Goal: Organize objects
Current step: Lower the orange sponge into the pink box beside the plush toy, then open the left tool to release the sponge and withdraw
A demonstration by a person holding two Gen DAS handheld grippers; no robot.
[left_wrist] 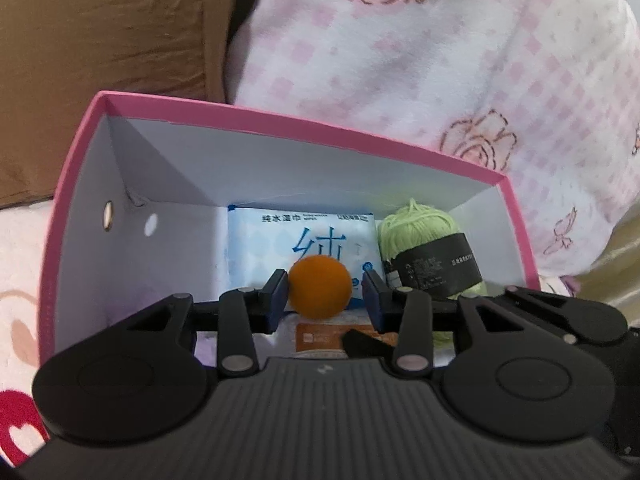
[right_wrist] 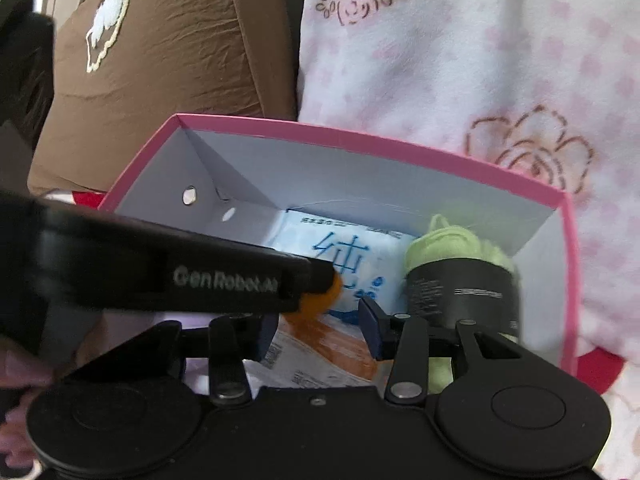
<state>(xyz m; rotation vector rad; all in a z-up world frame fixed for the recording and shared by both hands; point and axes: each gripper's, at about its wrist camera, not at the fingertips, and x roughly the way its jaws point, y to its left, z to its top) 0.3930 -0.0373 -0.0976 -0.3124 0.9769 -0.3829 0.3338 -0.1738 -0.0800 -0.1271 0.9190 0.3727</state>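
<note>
A pink box (left_wrist: 304, 122) with white inner walls lies open on the bed; it also shows in the right wrist view (right_wrist: 360, 136). Inside lie a blue-white wet wipes pack (left_wrist: 280, 240), a green yarn ball (left_wrist: 416, 228) with a black label, and an orange-white packet (left_wrist: 320, 338). My left gripper (left_wrist: 325, 286) is over the box with an orange felt ball (left_wrist: 321, 286) between its jaws; the left pad touches it and a small gap shows on the right. My right gripper (right_wrist: 320, 332) is open and empty above the box, with the left gripper's body (right_wrist: 160, 276) crossing in front of it.
A brown cushion (left_wrist: 104, 40) stands behind the box on the left. A pink-and-white floral blanket (left_wrist: 460, 60) rises behind and to the right. The bed cover with a red heart print (left_wrist: 16, 432) lies at the lower left.
</note>
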